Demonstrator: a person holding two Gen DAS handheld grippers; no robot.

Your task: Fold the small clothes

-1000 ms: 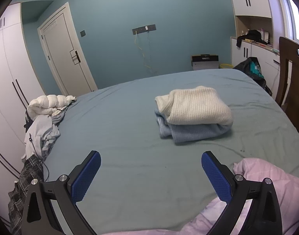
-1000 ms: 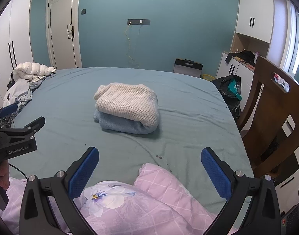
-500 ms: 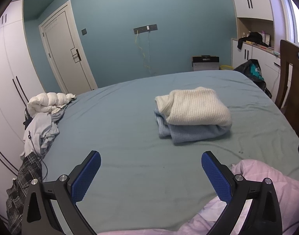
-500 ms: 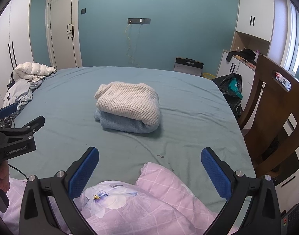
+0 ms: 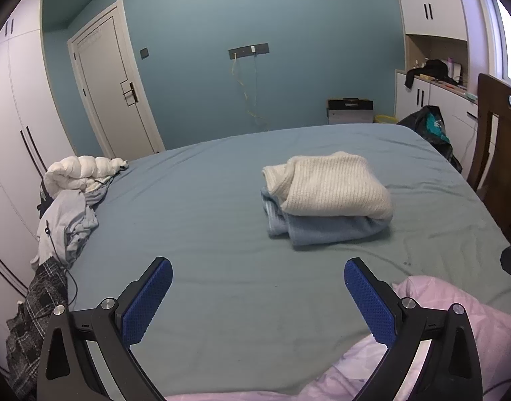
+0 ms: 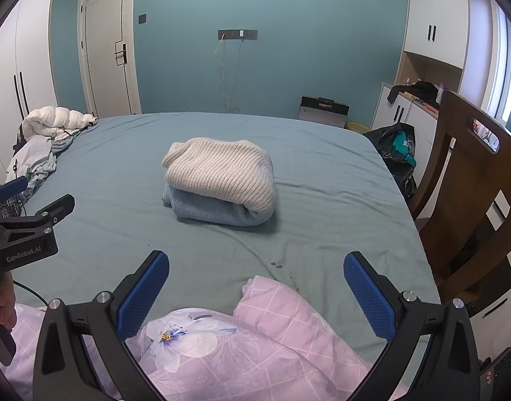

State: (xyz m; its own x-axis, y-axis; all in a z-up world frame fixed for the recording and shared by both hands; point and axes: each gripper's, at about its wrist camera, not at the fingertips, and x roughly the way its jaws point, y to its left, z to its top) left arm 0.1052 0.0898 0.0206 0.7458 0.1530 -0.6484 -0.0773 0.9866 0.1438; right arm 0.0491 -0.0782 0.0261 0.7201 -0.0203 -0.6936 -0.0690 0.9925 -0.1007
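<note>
A folded cream knit sweater (image 5: 335, 187) (image 6: 222, 170) lies on top of a folded light blue garment (image 5: 325, 227) (image 6: 215, 210) in the middle of the teal bed (image 5: 205, 220) (image 6: 121, 173). My left gripper (image 5: 258, 295) is open and empty, held above the near part of the bed, well short of the stack. It also shows at the left edge of the right wrist view (image 6: 24, 200). My right gripper (image 6: 256, 289) is open and empty above a pink floral quilt (image 6: 255, 344) (image 5: 472, 320).
A pile of unfolded clothes (image 5: 68, 214) (image 6: 41, 147) with a white puffy jacket (image 5: 78, 173) lies at the bed's left edge. A wooden chair (image 6: 472, 183) (image 5: 499, 133) stands at the right. A black bag (image 6: 395, 147) sits beyond the bed's right corner.
Both views have shifted only slightly. The stack and the grippers stay as they were.
</note>
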